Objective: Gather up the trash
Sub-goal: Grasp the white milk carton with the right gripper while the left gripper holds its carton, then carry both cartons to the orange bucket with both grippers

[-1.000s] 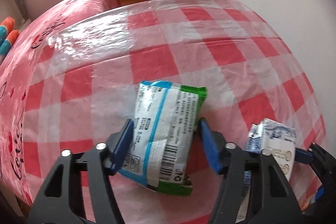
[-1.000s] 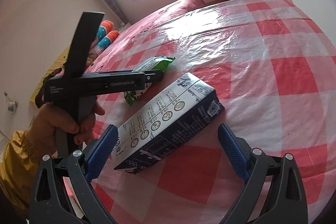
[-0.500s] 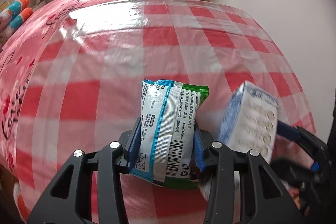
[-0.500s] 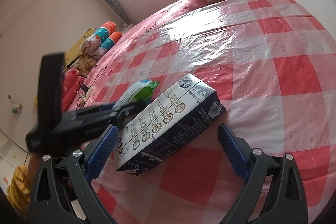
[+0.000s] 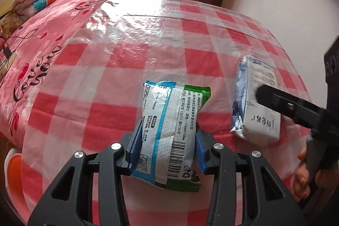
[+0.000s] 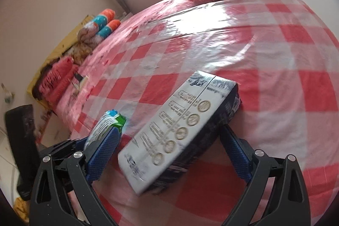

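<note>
My left hand-held gripper [image 5: 167,145] is clamped on a crinkled blue, white and green snack wrapper [image 5: 169,132], its blue pads [image 5: 135,146] pressing both sides, above the red-and-white checked plastic cover [image 5: 131,69] on the bench. My right hand-held gripper [image 6: 169,147] straddles a blue and white carton [image 6: 180,130]. The right pad meets the carton's dark side; the left pad stands just clear, so I cannot tell whether it grips. A pink bed [image 5: 42,39] lies beyond.
</note>
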Demonstrator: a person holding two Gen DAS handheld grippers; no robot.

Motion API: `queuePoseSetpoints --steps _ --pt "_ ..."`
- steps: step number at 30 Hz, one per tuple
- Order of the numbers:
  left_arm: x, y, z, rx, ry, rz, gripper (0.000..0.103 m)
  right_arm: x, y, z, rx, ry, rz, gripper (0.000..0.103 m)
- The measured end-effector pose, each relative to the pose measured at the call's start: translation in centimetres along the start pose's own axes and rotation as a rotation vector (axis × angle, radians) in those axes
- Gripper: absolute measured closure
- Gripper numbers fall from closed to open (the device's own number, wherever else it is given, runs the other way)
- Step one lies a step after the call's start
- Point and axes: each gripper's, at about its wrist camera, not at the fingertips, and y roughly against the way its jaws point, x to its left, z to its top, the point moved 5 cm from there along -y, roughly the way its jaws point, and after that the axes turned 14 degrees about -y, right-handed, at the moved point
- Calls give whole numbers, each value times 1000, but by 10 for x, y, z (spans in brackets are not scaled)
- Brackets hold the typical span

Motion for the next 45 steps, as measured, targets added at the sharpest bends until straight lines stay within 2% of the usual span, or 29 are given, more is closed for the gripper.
queuePoseSetpoints --steps 9,13,15,16,17,25,36,45 --pt "21 8 -13 -26 54 -22 59 36 -37 -3 29 189 -164 8" --pt "27 10 -17 -44 68 -25 59 42 -46 -9 4 273 -240 8" --pt "31 12 -19 -52 76 -29 60 41 -47 -12 -12 292 -267 12" --pt "33 13 -21 -56 80 -31 60 41 -48 -12 -26 299 -293 21" --pt "35 14 -22 -60 83 -33 60 40 -47 -12 -37 307 -313 24" --pt "51 23 -36 -96 121 -53 61 33 -32 -19 -56 278 -295 34" --pt "71 40 -58 -128 153 -75 61 48 -13 -41 -85 302 -287 35" --pt "75 56 -74 -144 164 -71 62 72 8 -53 -101 319 -239 35"
